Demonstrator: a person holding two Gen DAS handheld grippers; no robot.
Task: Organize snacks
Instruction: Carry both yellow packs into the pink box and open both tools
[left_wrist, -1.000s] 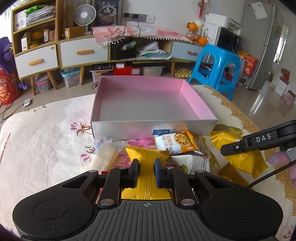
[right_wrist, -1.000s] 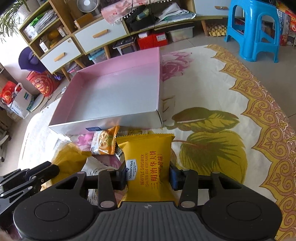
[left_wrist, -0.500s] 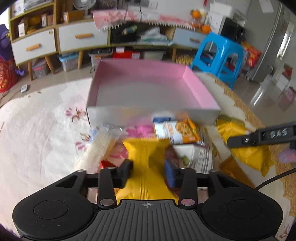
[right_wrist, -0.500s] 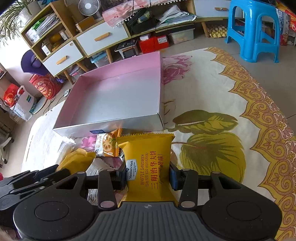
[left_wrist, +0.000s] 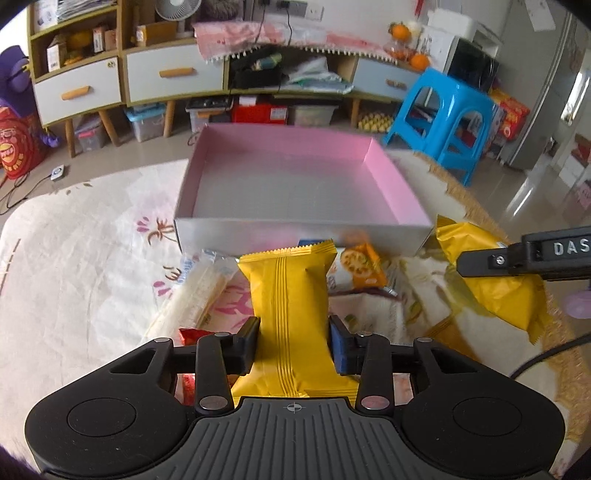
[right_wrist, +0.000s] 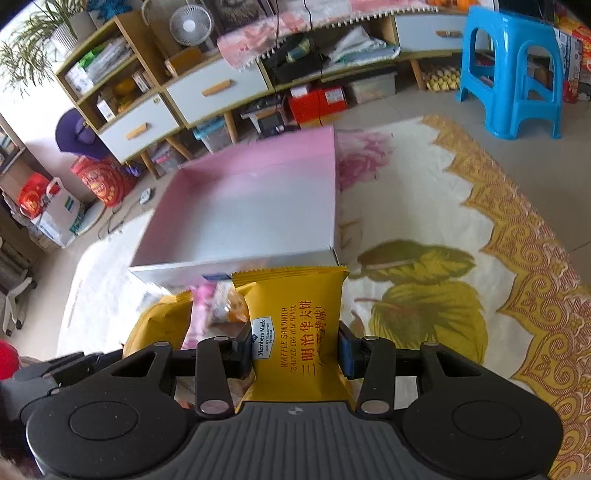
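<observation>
Both claws loaded, pink box straight ahead at 12 o'clock

The left gripper (left_wrist: 293, 341) is clamped on a plain yellow packet (left_wrist: 290, 295), the right gripper (right_wrist: 293, 349) on a waffle sandwich packet (right_wrist: 295, 321); both packets' long axes point at 12 o'clock toward the empty pink box (left_wrist: 295, 230), just beyond their tips. Neither claw looks clearly nearer.

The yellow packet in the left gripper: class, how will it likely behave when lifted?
The yellow packet probably feels light and puffy: its film bulges above the left gripper. It likely dents rather than slips, since it narrows between the fingers. Contents may be crushable.
</observation>
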